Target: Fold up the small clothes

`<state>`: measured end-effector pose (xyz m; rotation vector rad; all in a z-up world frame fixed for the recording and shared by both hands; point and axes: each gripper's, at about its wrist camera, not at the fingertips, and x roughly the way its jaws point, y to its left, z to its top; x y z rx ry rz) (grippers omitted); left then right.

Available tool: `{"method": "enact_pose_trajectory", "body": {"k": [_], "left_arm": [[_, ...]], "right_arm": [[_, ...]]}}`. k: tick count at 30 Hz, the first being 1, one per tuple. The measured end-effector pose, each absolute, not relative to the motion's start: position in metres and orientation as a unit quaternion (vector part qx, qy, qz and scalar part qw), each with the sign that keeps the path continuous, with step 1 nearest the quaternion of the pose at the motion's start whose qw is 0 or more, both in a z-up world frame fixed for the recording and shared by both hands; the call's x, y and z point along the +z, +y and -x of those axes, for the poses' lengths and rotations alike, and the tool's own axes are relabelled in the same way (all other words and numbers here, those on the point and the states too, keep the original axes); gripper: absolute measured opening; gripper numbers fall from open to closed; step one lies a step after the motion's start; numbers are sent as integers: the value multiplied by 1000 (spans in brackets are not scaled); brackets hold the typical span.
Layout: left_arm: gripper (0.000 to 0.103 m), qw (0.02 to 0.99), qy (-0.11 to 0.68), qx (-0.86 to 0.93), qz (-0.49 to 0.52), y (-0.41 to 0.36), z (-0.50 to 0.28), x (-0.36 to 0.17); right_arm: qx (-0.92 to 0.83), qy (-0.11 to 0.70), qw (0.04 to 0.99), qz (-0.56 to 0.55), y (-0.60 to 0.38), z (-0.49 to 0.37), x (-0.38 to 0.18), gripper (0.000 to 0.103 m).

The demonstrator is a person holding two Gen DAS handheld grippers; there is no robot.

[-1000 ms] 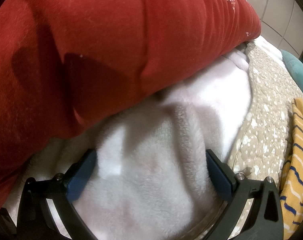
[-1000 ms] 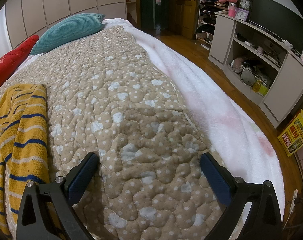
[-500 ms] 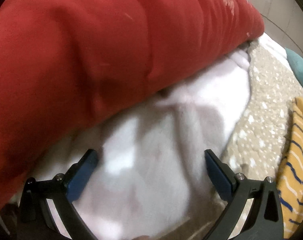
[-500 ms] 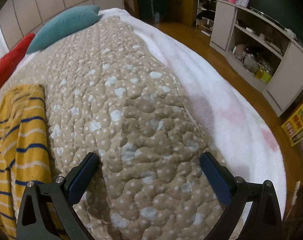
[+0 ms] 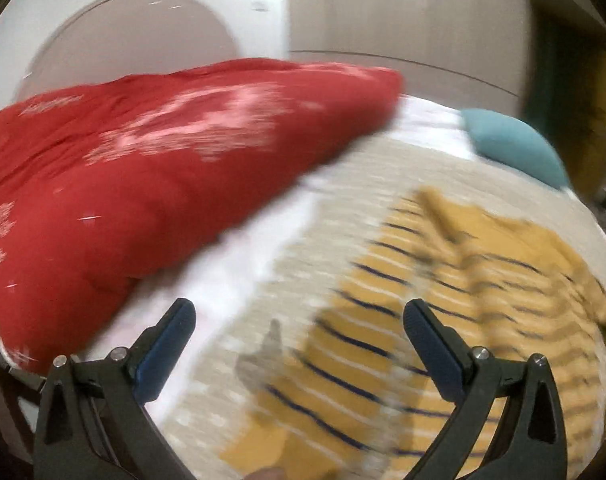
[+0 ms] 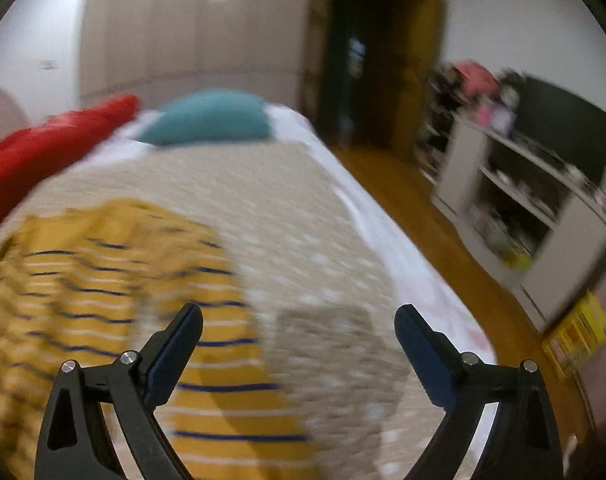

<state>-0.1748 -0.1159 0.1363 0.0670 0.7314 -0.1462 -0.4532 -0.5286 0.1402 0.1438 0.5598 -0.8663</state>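
Observation:
A yellow garment with navy and white stripes (image 5: 443,300) lies spread and rumpled on the beige dotted quilt (image 5: 343,184). It also shows in the right wrist view (image 6: 115,288), at the left. My left gripper (image 5: 299,328) is open and empty, held above the garment's left edge. My right gripper (image 6: 299,334) is open and empty, above the garment's right edge and the quilt (image 6: 303,216). Both views are motion-blurred.
A big red duvet (image 5: 143,168) lies left of the garment on a white blanket (image 5: 231,268). A teal pillow (image 6: 211,120) sits at the bed's far end. The wooden floor (image 6: 443,232) and a white shelf unit (image 6: 543,208) are to the right.
Both grippers have lifted and tilted up. The left view swung right, from the red duvet and white blanket to the striped garment. The right view now takes in more of the garment.

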Motion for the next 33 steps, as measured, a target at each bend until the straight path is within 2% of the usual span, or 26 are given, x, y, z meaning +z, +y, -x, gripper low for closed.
{"method": "enact_pose_trajectory", "body": {"k": [4,7,10,14,22,33], "left_arm": [[103,919,371,-127,-47,-164,204,117],[103,901,401,-156,-48,-194,218,90],[103,885,428,-173,-64,-215,229,62],[103,865,465,-172,-81,-230,236,27],[103,879,439,-159,-95,-231,254,18],[103,887,423,-154,-100,-230,257,13]], "right_arm": [[-331,272,899,-89,-484,427,136,98],[-303,269,909,-97,-455,414,124,92],[-269,278,913,-127,-441,399,105,83],[-240,311,906,-157,-438,386,82,67],[-224,349,893,-172,-432,362,36,66],[-246,336,900,-132,-422,359,24,73]]}}
